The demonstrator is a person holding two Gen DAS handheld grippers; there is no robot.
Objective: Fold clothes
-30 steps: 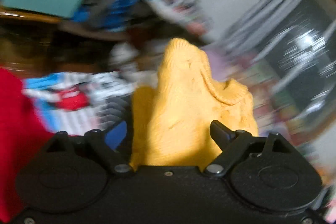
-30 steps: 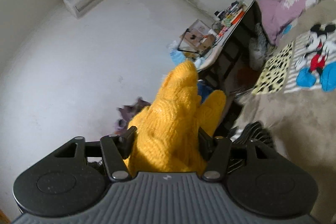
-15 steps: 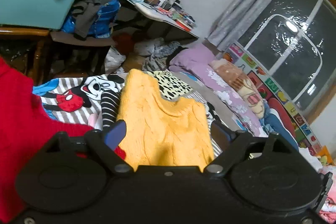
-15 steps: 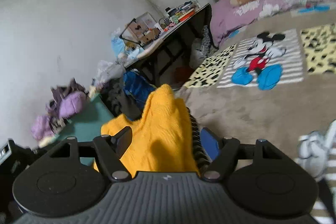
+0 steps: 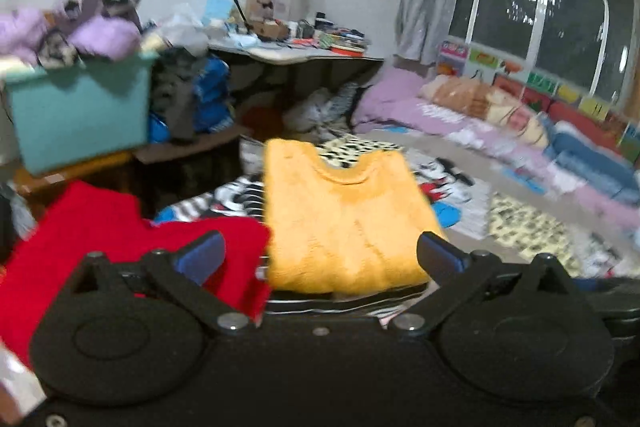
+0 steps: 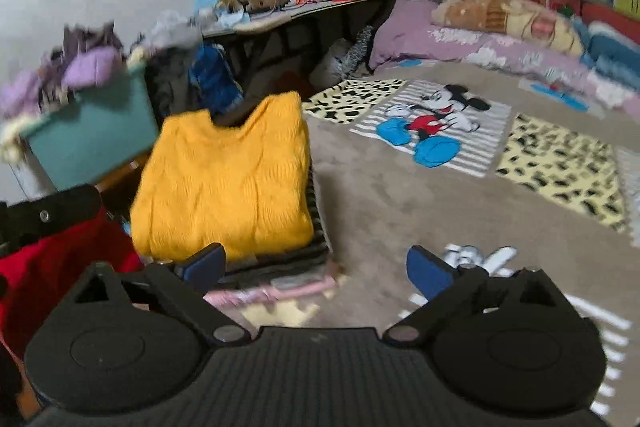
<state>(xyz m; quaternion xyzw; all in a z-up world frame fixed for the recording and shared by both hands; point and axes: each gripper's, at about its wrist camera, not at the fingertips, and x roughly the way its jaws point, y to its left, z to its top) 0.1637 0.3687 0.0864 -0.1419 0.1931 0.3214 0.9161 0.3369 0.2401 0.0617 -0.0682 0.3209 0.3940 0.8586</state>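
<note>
Cluttered bedroom, beige carpet (image 6: 400, 203): folded yellow sweater (image 6: 228, 183) tops a stack. Left gripper (image 5: 320, 255) and right gripper (image 6: 316, 265) are opening, nothing between their jaws. Soft, bulky, light knit; best gripped at the folded edges.

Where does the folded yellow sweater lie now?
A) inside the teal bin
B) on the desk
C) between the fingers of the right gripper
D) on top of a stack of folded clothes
D: the yellow sweater rests flat on the stack of folded clothes, striped layers showing beneath it.

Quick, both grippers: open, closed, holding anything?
Left gripper: opening, nothing held; yellow sweater lies free on the pile.
Right gripper: opening, nothing between its fingers.
</note>
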